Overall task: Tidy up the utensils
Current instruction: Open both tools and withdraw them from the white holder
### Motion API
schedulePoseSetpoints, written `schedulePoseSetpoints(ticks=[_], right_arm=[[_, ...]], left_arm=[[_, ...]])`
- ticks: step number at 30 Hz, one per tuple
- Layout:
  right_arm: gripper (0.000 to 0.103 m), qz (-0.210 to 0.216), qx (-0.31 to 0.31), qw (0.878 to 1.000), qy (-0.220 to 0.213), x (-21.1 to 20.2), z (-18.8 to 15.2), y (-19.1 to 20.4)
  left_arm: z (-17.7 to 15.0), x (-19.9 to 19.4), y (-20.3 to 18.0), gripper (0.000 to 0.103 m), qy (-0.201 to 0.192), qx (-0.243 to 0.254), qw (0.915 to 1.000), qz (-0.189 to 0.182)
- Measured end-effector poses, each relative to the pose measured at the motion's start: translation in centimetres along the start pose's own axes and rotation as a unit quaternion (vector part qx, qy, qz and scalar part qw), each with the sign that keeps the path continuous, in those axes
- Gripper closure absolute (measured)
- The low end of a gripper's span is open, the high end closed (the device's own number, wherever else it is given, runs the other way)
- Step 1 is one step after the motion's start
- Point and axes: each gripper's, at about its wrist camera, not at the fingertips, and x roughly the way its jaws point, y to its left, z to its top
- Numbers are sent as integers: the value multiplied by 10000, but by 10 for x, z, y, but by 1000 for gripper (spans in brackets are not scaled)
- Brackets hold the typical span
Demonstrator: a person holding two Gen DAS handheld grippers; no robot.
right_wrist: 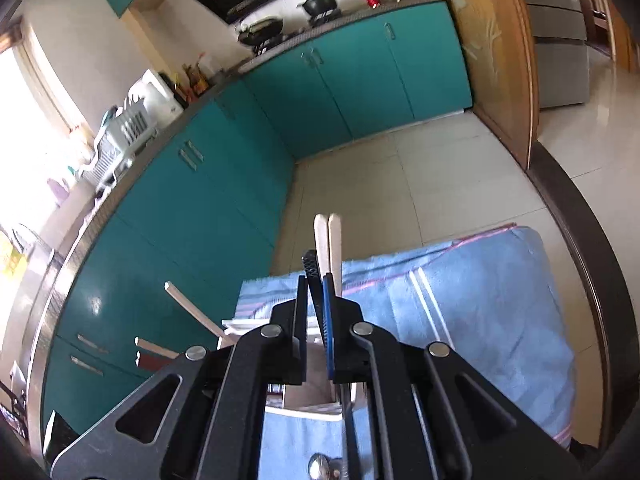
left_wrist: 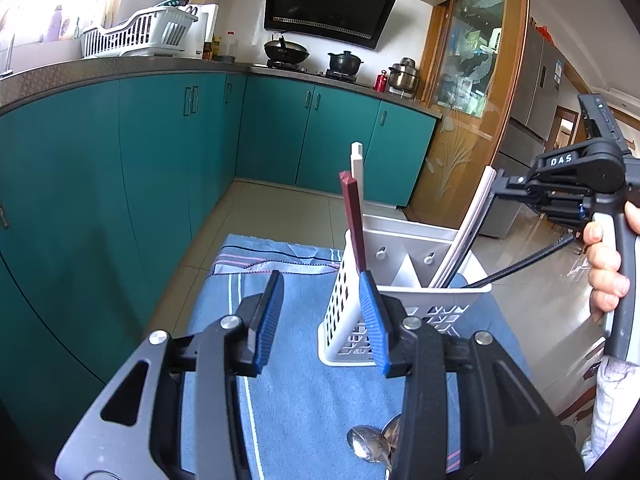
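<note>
Straddling caddy (left_wrist: 404, 312) corner: left gripper (left_wrist: 322, 320) parted, empty | right gripper (right_wrist: 316, 312) clamping black chopstick (right_wrist: 311, 270) above caddy.

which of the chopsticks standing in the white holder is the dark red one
The dark red chopstick leans in the holder's left compartment, beside the white one; the others are pale.

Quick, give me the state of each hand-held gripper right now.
Left hand-held gripper: open, holding nothing, its right finger against the white utensil holder.
Right hand-held gripper: shut on a pair of pale chopsticks over the holder.
</note>
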Motion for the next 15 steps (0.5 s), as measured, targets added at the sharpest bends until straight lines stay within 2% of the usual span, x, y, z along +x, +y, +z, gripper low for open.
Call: schedulePoseSetpoints(ticks=[3, 4, 5, 8, 15], right_arm=[[96, -97, -67, 9999, -25, -1, 1, 0], [96, -1, -39, 10000, -6, -2, 2, -1], [96, 150, 85, 9998, -107, -8, 6, -5], [96, 63, 12, 9986, -533, -25, 11, -7], [96, -93, -529, 9985, -95, -7, -4, 6]], left_arm=[[-1, 3, 1, 64, 37, -8, 10000, -20], [-1, 4, 1, 64, 43, -2, 10000, -29], [-1, 4, 1, 63, 46, 6, 10000, -29], [-4, 7, 0, 63, 103, 16, 9999, -39], [-11, 6, -3, 60, 145, -10, 9999, -80]])
